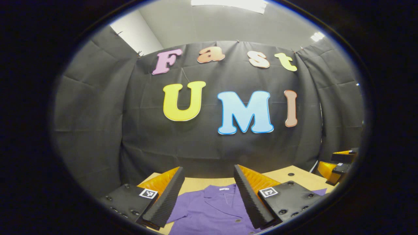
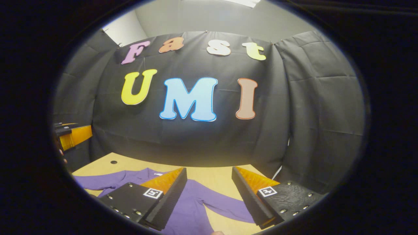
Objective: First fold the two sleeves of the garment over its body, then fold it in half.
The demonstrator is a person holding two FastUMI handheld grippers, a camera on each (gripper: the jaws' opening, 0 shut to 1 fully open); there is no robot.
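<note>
In the left gripper view, nearest at 6 o'clock: left gripper (image 1: 209, 199) raised above the table, 2 fingers spread wide, pinching nothing. Between and below them, purple garment (image 1: 212, 209) lying flat on the wooden table (image 1: 290, 173), collar (image 1: 222, 192) pointing toward 12 o'clock, buttons down the front, 1 sleeve running out toward 3 o'clock behind the finger on that side. Farther off at 3 o'clock, near the table's edge, the other gripper, partly cut off. Beyond, toward 12 o'clock, black cloth wall (image 1: 98, 107), with pale ceiling above. In the right gripper view, nearest at 6 o'clock: right gripper (image 2: 209, 195) likewise held over the table, fingers parted wide, gripping nothing. Beneath them, garment spread open, 1 sleeve (image 2: 225, 205) reaching toward 5 o'clock between the fingers, the other sleeve (image 2: 98, 181) stretching flat toward 9 o'clock. Small dark hole (image 2: 113, 162) in the tabletop at 9 o'clock. Farther at 9 o'clock, the left gripper held above the table's edge, a fingertip of the holding hand just below it.
</note>
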